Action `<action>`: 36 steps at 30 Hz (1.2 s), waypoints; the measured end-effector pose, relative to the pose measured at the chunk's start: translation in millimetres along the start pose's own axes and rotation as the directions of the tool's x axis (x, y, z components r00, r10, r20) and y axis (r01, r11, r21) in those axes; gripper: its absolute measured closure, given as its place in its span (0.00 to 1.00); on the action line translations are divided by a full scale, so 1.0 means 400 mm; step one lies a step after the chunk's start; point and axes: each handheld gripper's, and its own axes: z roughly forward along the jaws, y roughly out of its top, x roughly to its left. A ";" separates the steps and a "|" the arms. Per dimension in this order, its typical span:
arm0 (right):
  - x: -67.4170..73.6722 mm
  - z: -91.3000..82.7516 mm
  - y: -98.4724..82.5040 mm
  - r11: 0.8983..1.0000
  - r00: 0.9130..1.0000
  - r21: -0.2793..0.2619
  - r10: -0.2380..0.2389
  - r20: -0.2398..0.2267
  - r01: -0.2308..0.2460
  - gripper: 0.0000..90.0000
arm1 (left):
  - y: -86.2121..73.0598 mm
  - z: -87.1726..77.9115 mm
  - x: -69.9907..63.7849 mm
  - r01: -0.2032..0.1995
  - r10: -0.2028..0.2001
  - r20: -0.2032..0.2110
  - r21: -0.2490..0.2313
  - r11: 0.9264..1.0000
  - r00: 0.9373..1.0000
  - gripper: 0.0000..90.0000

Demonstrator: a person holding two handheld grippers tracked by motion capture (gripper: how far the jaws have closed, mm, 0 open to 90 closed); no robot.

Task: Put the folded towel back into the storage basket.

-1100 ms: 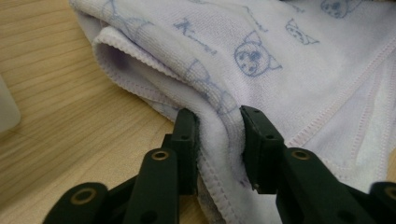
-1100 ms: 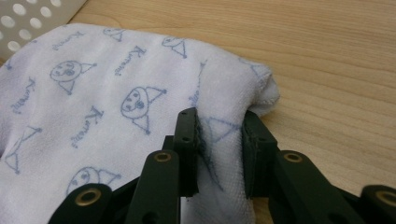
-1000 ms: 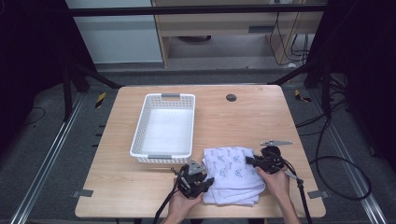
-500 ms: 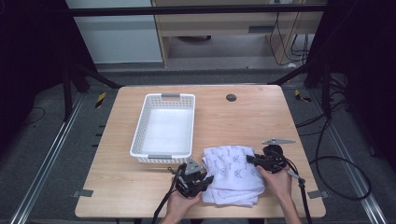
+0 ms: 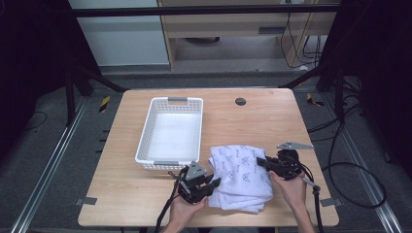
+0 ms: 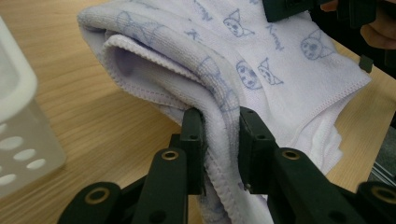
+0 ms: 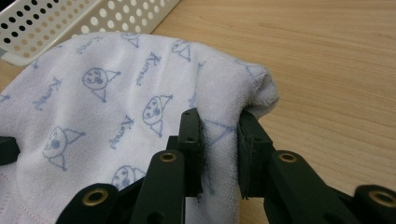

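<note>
Two grippers under my control each pinch an edge of the folded white towel [image 5: 241, 174], printed with small blue faces. My left gripper [image 5: 206, 187] has its jaws pressed on a bunched fold at the towel's left edge; my right gripper [image 5: 262, 162] clamps a fold at its right edge. The towel sits at the near side of the wooden table [image 5: 262, 121], just right of the white perforated basket [image 5: 145, 138], its gripped edges raised off the wood.

Basket [image 6: 14, 121] cut off at left gripper view's edge, blurred.
</note>
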 end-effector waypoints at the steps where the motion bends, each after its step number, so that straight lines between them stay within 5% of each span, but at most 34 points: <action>1: 0.003 -0.002 0.002 1.000 1.000 -0.004 -0.001 -0.001 0.001 0.83 | 0.002 -0.003 -0.001 -0.003 0.003 -0.001 -0.002 1.000 1.000 0.82; 24: 0.052 -0.069 0.045 0.992 0.999 -0.117 -0.051 -0.013 0.049 0.83 | 0.047 -0.073 -0.022 -0.055 0.053 -0.025 -0.082 0.995 0.998 0.82; 36: 0.080 -0.090 0.065 0.985 0.997 -0.154 -0.080 -0.006 0.078 0.83 | 0.069 -0.112 -0.020 -0.049 0.047 -0.019 -0.121 0.991 0.999 0.82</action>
